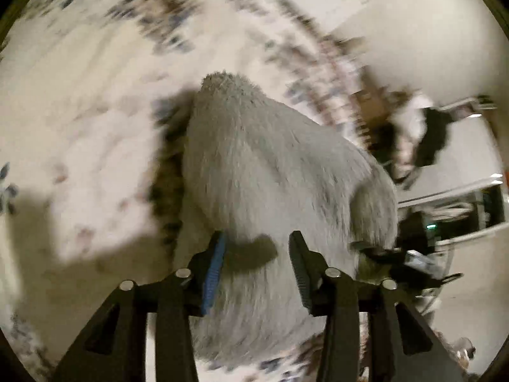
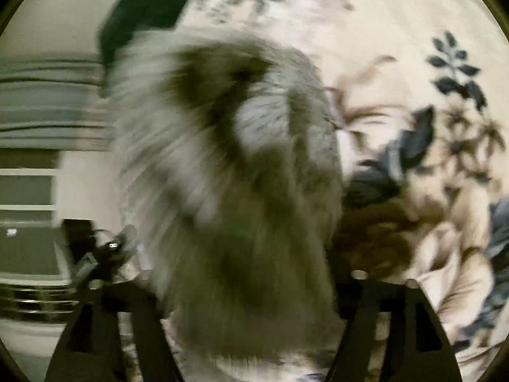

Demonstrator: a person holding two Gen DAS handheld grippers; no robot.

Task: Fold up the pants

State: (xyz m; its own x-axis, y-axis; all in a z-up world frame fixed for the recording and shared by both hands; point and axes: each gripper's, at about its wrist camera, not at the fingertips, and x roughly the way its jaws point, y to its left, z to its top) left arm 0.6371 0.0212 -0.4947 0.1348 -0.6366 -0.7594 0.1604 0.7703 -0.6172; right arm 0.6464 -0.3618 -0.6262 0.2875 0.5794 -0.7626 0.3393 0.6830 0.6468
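The pants [image 1: 273, 172] are grey and fuzzy, bunched in a long mound on a cream floral bedspread [image 1: 79, 95]. My left gripper [image 1: 257, 245] hovers open over the near part of the mound, with fabric between its spread fingers but not pinched. In the right wrist view the pants [image 2: 229, 172] fill the middle, heavily blurred by motion. My right gripper [image 2: 241, 286] has its fingertips hidden behind the fabric; its finger bases stand wide apart at either side of the cloth.
The bedspread [image 2: 413, 95] carries blue and brown flower prints. A dark green cushion [image 2: 143, 9] lies at the far edge. Past the bed edge stand white furniture [image 1: 470, 197] and dark equipment [image 2: 95, 251] on the floor.
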